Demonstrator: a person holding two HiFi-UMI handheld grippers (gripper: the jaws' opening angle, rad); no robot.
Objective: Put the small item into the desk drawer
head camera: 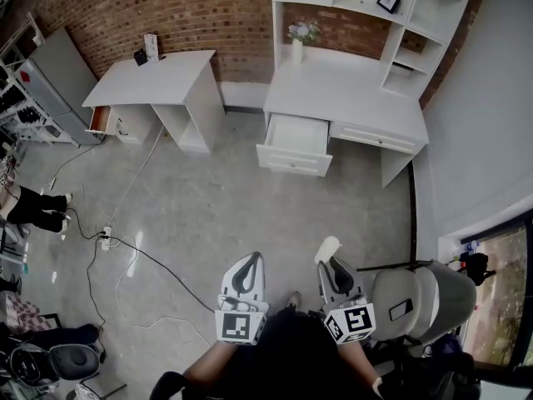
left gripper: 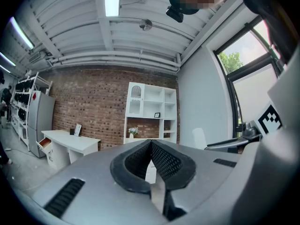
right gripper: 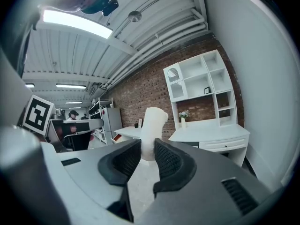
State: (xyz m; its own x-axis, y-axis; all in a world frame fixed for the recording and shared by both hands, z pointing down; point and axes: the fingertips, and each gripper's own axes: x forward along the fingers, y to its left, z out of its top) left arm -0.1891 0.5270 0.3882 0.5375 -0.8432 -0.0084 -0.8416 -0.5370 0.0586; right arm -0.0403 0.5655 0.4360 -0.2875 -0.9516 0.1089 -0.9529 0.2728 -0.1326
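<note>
The small item [head camera: 326,250] is a white, soft-looking cylinder. It sticks up out of my right gripper [head camera: 331,265], whose pads are shut on its lower part. In the right gripper view the small item [right gripper: 152,128] stands between the dark ribbed pads of that gripper [right gripper: 147,149]. My left gripper [head camera: 247,267] hangs beside it, shut and holding nothing, and in its own view the left gripper's [left gripper: 151,144] pads meet at the tips. Far ahead stands the white desk [head camera: 350,90] under a shelf unit, with its left drawer [head camera: 293,144] pulled open.
A second white desk [head camera: 158,77] stands at the left with a small drawer [head camera: 100,119] open. Cables [head camera: 125,252] trail over the grey floor. A grey chair [head camera: 425,294] is close on my right. A vase of flowers [head camera: 300,40] stands on the far desk.
</note>
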